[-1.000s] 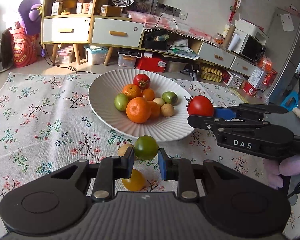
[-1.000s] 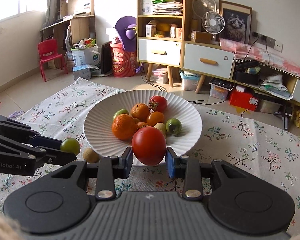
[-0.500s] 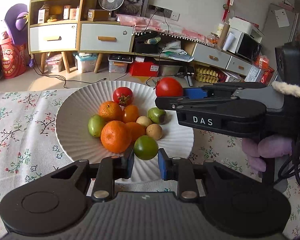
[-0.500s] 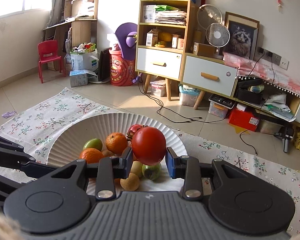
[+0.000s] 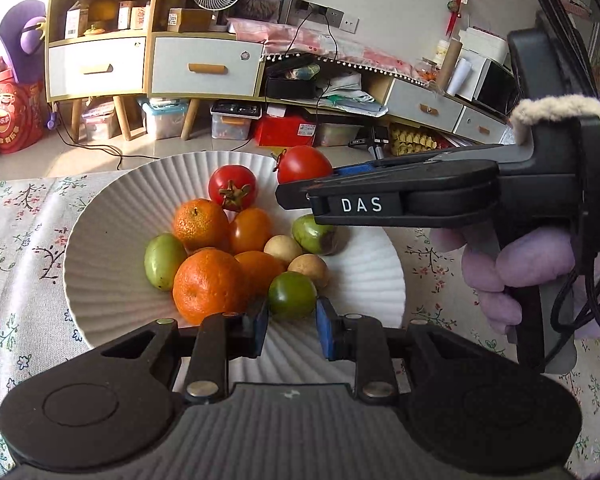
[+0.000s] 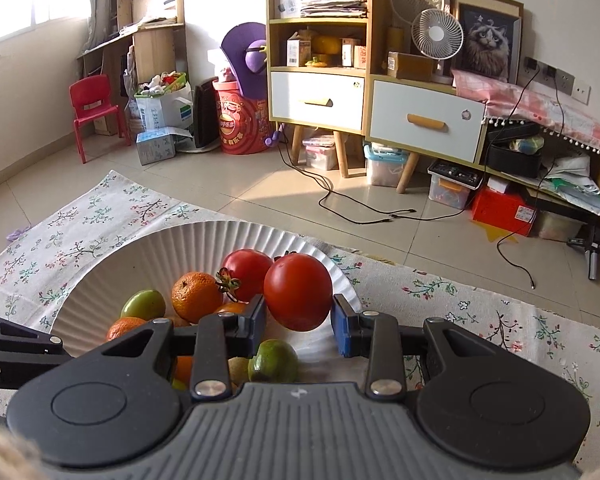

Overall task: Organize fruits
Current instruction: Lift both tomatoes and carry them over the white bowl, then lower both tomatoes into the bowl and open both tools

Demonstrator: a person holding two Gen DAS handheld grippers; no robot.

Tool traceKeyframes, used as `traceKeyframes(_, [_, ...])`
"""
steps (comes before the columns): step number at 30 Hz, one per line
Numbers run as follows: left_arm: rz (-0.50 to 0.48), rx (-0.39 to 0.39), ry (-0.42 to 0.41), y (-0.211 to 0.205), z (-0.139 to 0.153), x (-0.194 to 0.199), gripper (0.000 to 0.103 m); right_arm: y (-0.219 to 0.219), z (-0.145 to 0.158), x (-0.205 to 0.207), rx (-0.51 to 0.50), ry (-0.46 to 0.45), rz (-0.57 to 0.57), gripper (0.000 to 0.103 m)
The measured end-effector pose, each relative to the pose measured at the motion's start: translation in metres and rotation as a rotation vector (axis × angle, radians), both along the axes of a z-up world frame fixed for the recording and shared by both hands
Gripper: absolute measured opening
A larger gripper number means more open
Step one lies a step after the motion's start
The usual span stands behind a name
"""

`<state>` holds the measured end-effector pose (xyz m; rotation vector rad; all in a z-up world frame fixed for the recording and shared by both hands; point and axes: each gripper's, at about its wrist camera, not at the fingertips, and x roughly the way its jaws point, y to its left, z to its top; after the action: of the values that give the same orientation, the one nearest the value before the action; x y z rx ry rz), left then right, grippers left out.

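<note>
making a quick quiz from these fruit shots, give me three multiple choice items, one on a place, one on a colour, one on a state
1. Where is the white plate?
A. on a flowered cloth
B. on a bare wooden shelf
C. inside a drawer

2. What colour is the fruit between the left gripper's fingers?
A. red
B. green
C. purple

3. What state is the right gripper in?
A. shut on nothing
B. carrying a tomato above the plate
C. resting on the floor

Key:
1. A, the flowered cloth lies under and around the plate.
2. B, the green fruit sits between the blue pads, low over the plate.
3. B, the red tomato sits between its pads over the plate's far part, though whether the right pad touches it is unclear.
</note>
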<state>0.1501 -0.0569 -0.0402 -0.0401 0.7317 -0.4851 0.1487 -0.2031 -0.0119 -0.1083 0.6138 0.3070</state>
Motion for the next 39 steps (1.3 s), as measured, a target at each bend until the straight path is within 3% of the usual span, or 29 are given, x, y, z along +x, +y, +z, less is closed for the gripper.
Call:
traceKeyframes(15, [-0.011, -0.022, -0.013, -0.003, -0.001, 0.003, 0.017, 0.004, -0.001, 0.010, -0.006, 0.030, 0.018, 0.032])
traceKeyframes(18, [-0.018, -0.013, -0.010, -0.004, 0.000, 0.004, 0.017, 0.004, 0.001, 0.010, -0.006, 0.027, 0.010, 0.034])
traceKeyframes(19, [-0.021, -0.009, -0.007, -0.004, 0.001, 0.004, 0.018, 0.004, 0.002, 0.009, -0.003, 0.018, 0.008, 0.041])
traceKeyframes(21, [-0.026, 0.000, 0.000, -0.003, 0.003, 0.004, 0.025, 0.003, 0.006, 0.005, 0.007, 0.006, -0.002, 0.051])
traceKeyframes(29, [-0.049, 0.032, -0.025, 0.000, 0.018, -0.015, 0.050, -0.001, 0.022, -0.014, 0.030, -0.013, -0.033, 0.064])
traceKeyframes(39, [-0.024, 0.072, -0.048, 0.027, 0.040, -0.047, 0.072, 0.005, 0.034, -0.053, 0.039, -0.004, -0.053, 0.085])
